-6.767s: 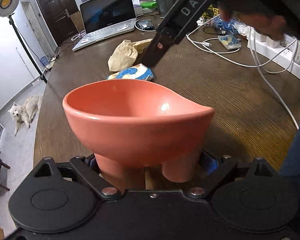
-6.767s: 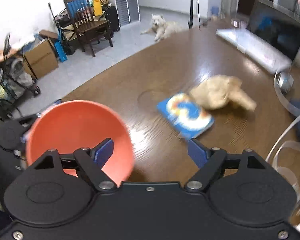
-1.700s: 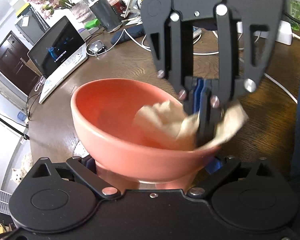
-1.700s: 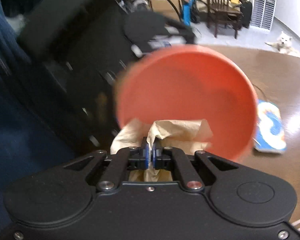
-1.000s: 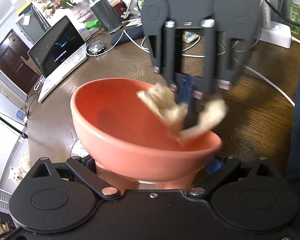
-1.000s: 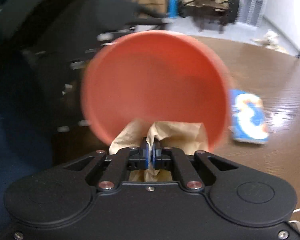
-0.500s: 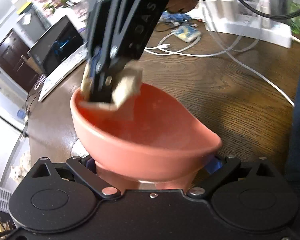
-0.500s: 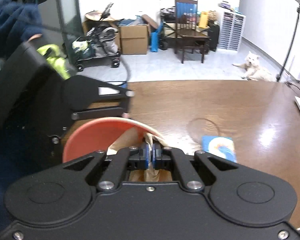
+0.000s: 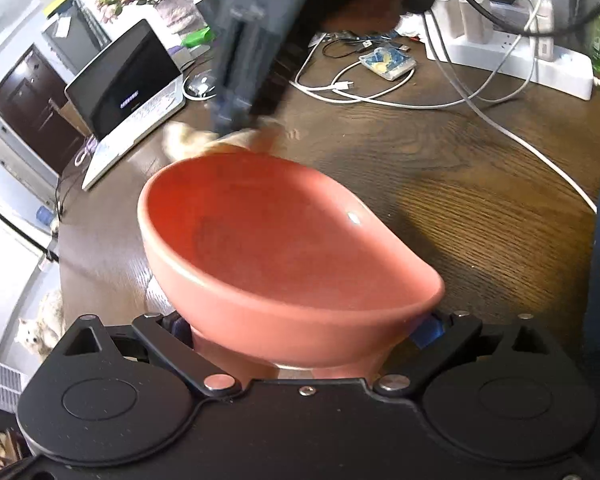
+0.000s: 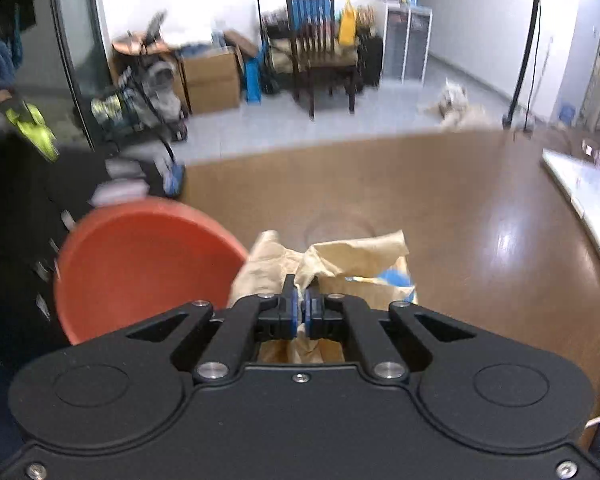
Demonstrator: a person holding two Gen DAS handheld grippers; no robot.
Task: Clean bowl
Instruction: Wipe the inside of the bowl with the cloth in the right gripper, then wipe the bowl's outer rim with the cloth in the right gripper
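A: Right gripper (image 10: 300, 308)?
B: Jaws pinched tight on a crumpled brown paper (image 10: 324, 264). It's out past the bowl's far rim, over the table (image 10: 440, 208), not inside.
A: Left gripper (image 9: 304, 332)?
B: Jaws partway apart, clamped on the foot of the red bowl (image 9: 276, 248). Bowl is held up, tilted, mouth facing away from the left hand toward the right gripper.
A: So bowl relative to the paper?
B: In the right wrist view the bowl (image 10: 140, 264) sits left and a bit nearer, touching or nearly touching the wad, can't tell which. Inside looks bare.
A: Next?
B: Probably either another wipe, swinging left into the bowl, or setting the paper down by the blue packet (image 10: 392, 276). Right hand is the nearer one for both.
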